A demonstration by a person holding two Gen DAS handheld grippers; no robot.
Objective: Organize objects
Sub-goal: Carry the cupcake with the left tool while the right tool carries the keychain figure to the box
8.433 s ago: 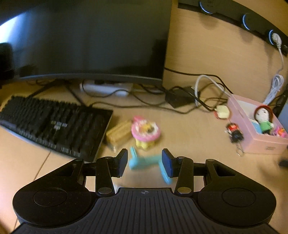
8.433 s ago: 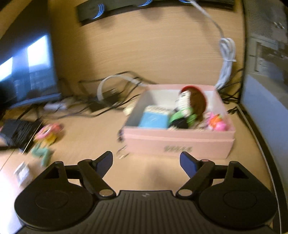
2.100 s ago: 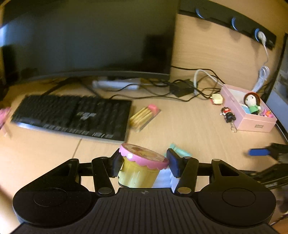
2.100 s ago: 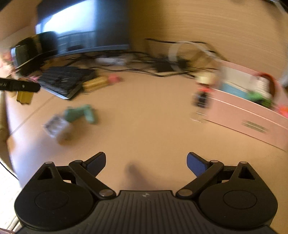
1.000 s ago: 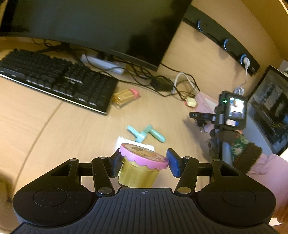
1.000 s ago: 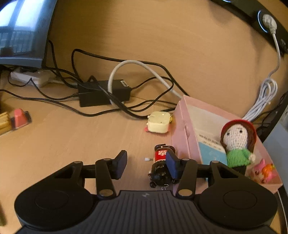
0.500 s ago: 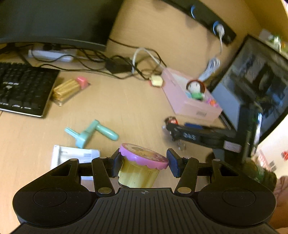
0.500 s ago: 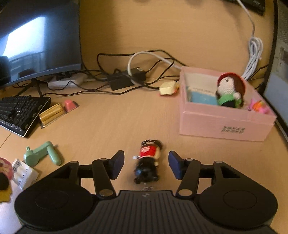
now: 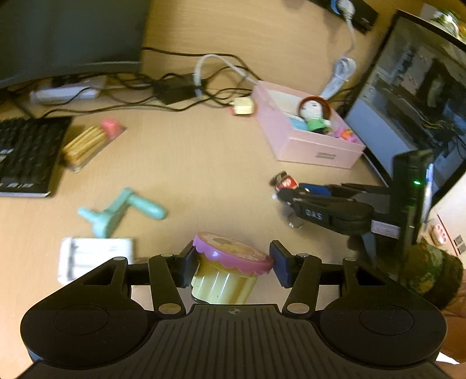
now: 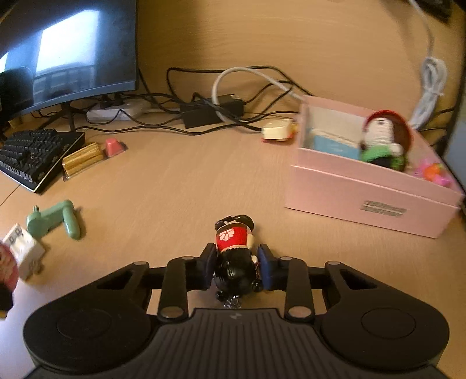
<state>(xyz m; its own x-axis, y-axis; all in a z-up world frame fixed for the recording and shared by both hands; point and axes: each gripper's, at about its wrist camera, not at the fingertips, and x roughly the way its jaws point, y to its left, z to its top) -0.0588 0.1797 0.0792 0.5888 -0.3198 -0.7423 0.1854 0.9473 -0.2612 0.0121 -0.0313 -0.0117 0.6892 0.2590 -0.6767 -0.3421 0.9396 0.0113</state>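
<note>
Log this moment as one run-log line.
left gripper: shut on cupcake pot | right gripper: shut on keychain figure | pink box: ahead, open

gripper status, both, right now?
Left gripper: shut on the pink-lidded yellow cup.
Right gripper: shut on the small red-and-black figurine.

I'm at an office desk, looks like: pale wood desktop (image 10: 180,186), a big curved monitor (image 10: 70,49) up on my left, black keyboard (image 10: 35,154) below it. Cables (image 10: 204,116) tangle along the back panel round a white power strip (image 10: 116,112). Second screen (image 9: 407,99) on the right, a socket rail (image 9: 352,13) above.
</note>
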